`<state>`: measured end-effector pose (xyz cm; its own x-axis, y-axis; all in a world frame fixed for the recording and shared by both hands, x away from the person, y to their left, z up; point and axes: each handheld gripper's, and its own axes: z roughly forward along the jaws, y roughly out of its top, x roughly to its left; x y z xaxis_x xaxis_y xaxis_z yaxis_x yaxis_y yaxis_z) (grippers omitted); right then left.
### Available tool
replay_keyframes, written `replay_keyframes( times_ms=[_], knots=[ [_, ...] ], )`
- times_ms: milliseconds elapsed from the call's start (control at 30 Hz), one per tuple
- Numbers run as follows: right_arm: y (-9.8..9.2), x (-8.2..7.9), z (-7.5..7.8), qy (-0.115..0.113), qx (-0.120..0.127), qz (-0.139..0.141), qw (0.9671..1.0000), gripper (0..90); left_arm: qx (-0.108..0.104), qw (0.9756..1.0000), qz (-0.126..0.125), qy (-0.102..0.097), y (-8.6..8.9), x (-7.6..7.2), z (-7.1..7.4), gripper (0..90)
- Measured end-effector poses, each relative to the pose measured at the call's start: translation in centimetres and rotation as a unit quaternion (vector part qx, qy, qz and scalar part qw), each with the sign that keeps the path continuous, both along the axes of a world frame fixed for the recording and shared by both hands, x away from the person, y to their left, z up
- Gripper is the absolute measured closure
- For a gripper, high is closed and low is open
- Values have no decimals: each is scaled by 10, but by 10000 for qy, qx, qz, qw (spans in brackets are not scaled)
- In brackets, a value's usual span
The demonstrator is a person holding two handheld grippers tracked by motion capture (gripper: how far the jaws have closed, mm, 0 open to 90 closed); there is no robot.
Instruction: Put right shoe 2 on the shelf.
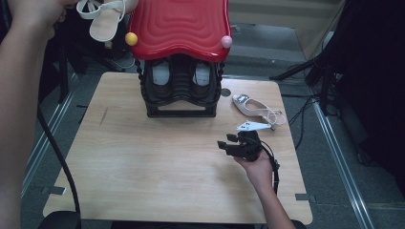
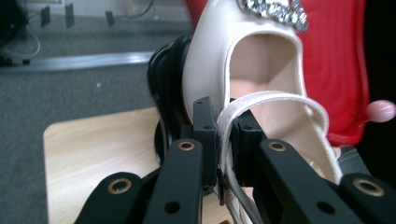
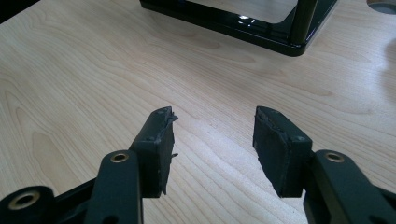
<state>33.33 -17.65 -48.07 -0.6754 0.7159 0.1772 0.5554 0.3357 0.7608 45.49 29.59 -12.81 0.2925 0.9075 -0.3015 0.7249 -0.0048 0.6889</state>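
Note:
A white heeled sandal [image 2: 210, 60] with a jewelled front hangs in the air, and my left gripper [image 2: 224, 127] is shut on its thin strap [image 2: 280, 99]. From above, this sandal [image 1: 106, 20] is at the top left, beside the red wavy top [image 1: 179, 24] of a black shoe rack [image 1: 180, 95]. A second white sandal [image 1: 255, 109] lies on the table to the right of the rack. My right gripper [image 1: 228, 141] hovers low over the wooden table [image 1: 143, 157], open and empty, with both pads [image 3: 156, 140] apart.
The rack's lower shelf holds a dark pair of shoes [image 1: 162, 76]. A yellow knob [image 1: 131, 38] and a pink knob [image 1: 226, 42] stick out from the red top. The rack's black base [image 3: 261, 28] lies ahead of my right gripper. Cables and stands surround the table.

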Motion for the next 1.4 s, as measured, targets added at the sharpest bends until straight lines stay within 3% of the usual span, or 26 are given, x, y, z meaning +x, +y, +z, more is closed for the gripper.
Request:
replay_keyframes(
  times_ms=[133,300,467,800,1033,1200,1300,1400],
  knots=[
    [0,-1,0,-4,2,-1,10000,491,-134,9999,-95,-33,-17,7,3,842],
    [-1,-1,1,-15,12,17,10000,490,-46,9999,-155,53,-40,22,0,841],
    [-3,-1,2,-37,14,13,10000,490,27,9998,-183,19,-59,33,-2,841],
    [-4,-6,2,-45,-37,19,10000,490,95,9998,-115,93,-77,53,-24,839],
    [-6,-8,1,-62,-49,-25,10000,491,42,9999,-97,26,-78,54,-32,831],
    [-5,-9,1,-77,-65,-37,9999,491,28,9998,-221,-11,-81,47,-38,805],
    [-5,-8,1,-82,-66,-42,9999,490,151,9994,-311,-42,-85,45,-38,739],
    [-5,-8,2,-97,-64,-48,9999,491,349,9987,-356,49,-89,46,-41,633]
  ],
)
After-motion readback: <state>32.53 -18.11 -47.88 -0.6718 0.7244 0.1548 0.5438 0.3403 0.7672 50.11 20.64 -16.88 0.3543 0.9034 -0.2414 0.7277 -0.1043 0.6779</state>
